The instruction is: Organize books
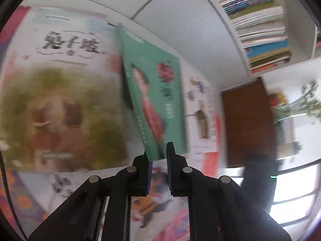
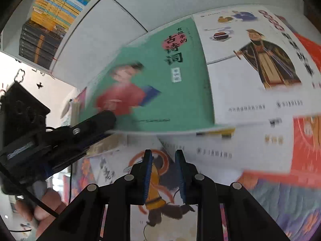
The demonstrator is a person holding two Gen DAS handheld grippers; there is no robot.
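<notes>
A green book with a red-robed figure on its cover stands tilted up off the pile. My left gripper is shut on its lower edge. In the right wrist view the same green book lies raised at its left side, where the left gripper clamps it. My right gripper hovers over a book with a yellow-clad figure; its jaws stand nearly together with nothing between them. Several other books lie spread flat around it.
A large book with a rabbit cover lies left of the green one, and a white book with a robed figure lies to its right. White shelves hold stacked books. A hand grips the left tool. An orange-red book lies far right.
</notes>
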